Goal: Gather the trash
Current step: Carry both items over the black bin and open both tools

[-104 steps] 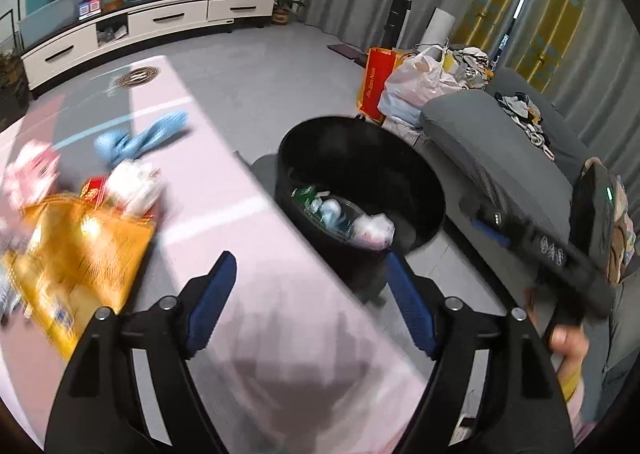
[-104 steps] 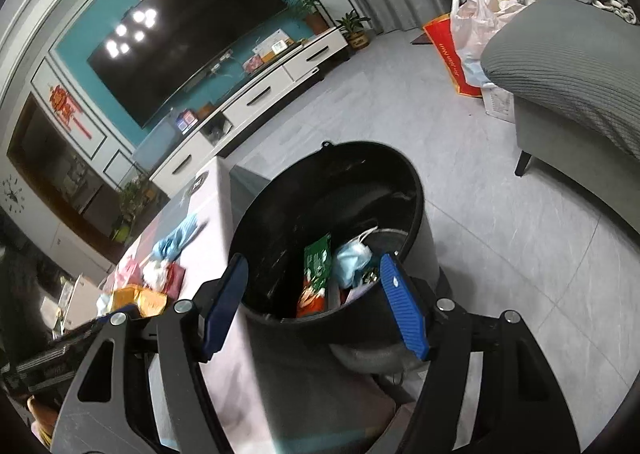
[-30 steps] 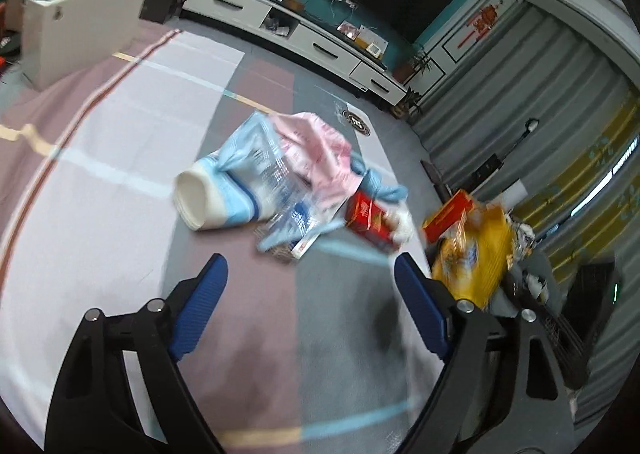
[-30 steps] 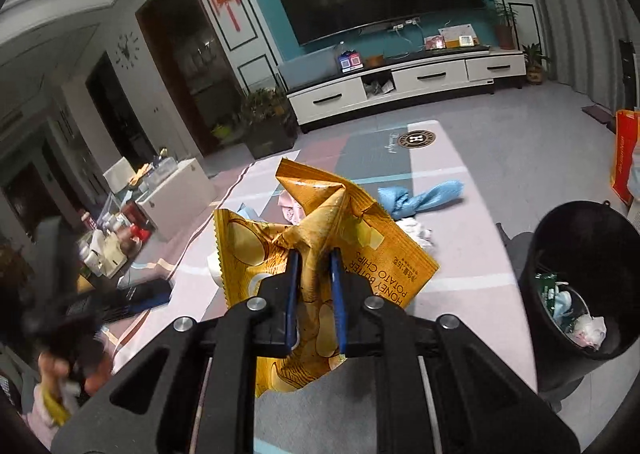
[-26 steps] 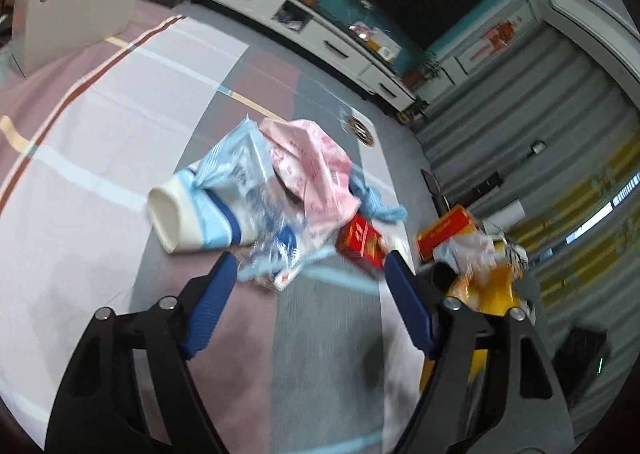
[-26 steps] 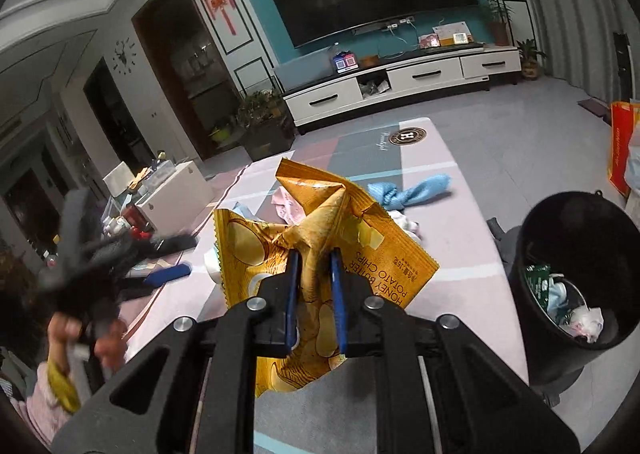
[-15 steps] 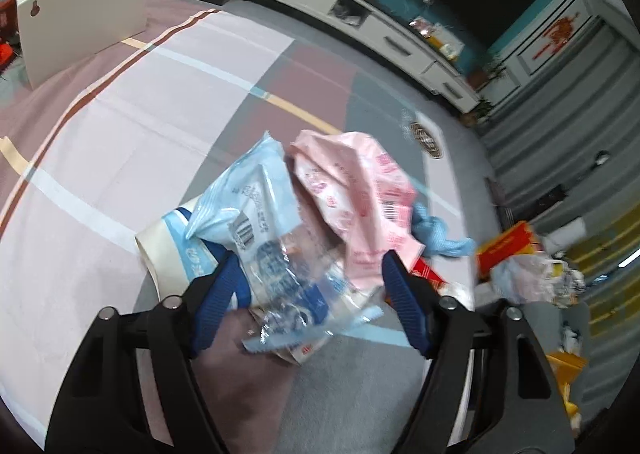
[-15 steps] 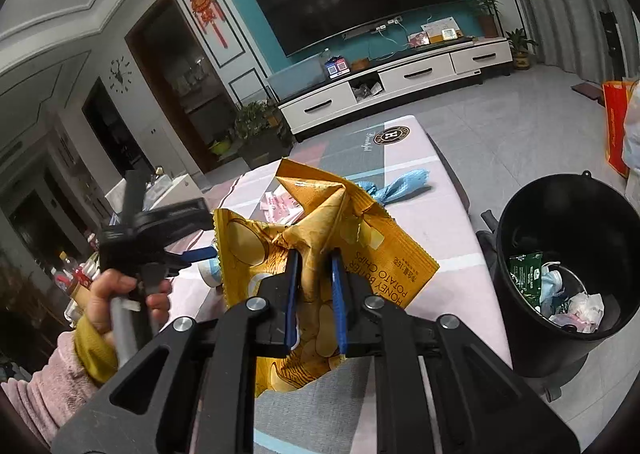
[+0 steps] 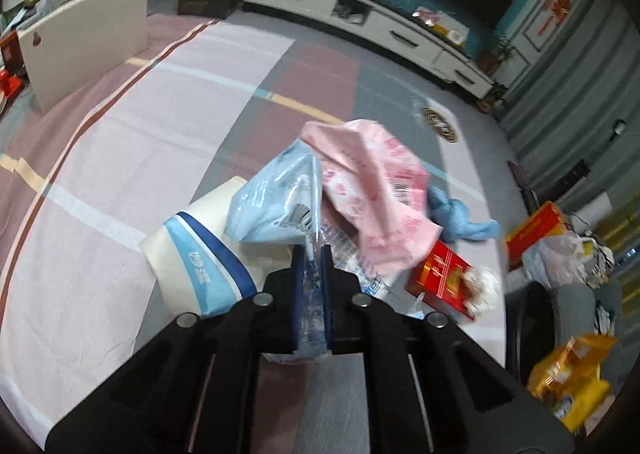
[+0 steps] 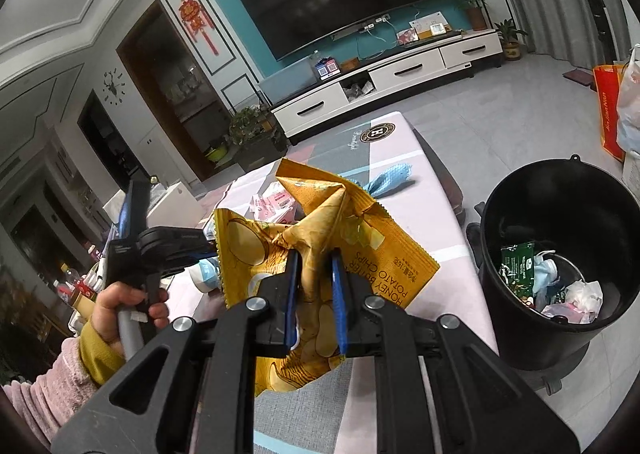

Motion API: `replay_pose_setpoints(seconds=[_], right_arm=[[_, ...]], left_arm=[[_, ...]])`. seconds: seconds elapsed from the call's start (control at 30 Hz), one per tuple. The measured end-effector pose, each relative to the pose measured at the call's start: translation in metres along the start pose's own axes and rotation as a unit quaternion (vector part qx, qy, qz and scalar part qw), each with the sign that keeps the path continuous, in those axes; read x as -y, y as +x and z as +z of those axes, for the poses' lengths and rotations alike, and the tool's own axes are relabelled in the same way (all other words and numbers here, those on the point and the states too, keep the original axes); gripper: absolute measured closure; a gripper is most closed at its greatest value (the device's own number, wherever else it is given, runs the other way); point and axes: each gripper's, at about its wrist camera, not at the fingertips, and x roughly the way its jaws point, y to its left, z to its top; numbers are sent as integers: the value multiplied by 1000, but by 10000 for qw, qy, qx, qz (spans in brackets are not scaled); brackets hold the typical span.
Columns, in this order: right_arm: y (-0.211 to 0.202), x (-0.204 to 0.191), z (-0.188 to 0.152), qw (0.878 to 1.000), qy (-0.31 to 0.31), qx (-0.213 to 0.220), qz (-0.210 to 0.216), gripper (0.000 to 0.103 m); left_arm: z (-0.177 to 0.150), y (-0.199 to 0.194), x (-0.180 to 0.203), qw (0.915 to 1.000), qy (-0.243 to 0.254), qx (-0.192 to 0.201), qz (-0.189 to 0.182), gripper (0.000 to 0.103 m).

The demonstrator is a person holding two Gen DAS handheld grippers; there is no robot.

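Your left gripper has its jaws clamped on the crinkly clear-and-blue plastic wrapper mid-frame on the surface. Right gripper jaws pinch the yellow chip bag, probably headed for the black round bin at right.

My left camera looks steeply down, close over the table, facing the TV cabinet at 12 o'clock. My right camera sits higher, looking more level along the table toward the same cabinet, bin at 3 o'clock.
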Motion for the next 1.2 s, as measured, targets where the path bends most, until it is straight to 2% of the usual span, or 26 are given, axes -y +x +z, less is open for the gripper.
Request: replay_pose_setpoints(seconds=[0.13, 0.33, 0.53, 0.73, 0.93, 1.2], right_arm=[[-3, -1, 1, 10000, -25, 52, 1, 86], [-13, -2, -1, 9997, -104, 144, -175, 86], [-29, 10, 2, 9986, 6, 306, -425, 86], [-45, 33, 2, 9961, 221, 478, -713, 86], [-60, 60, 0, 9919, 464, 671, -971, 86], [-81, 105, -5, 9826, 960, 949, -1274, 86]], left_arm=[[-11, -32, 7, 9992, 312, 164, -169, 95], [-35, -65, 17, 9966, 705, 128, -401, 95], [-61, -81, 35, 9921, 1072, -23, -658, 94], [-73, -90, 62, 9849, 1458, -24, -932, 94], [-82, -88, 99, 9741, 1918, -40, -1196, 94], [-94, -80, 166, 9507, 2625, -19, -1650, 94]])
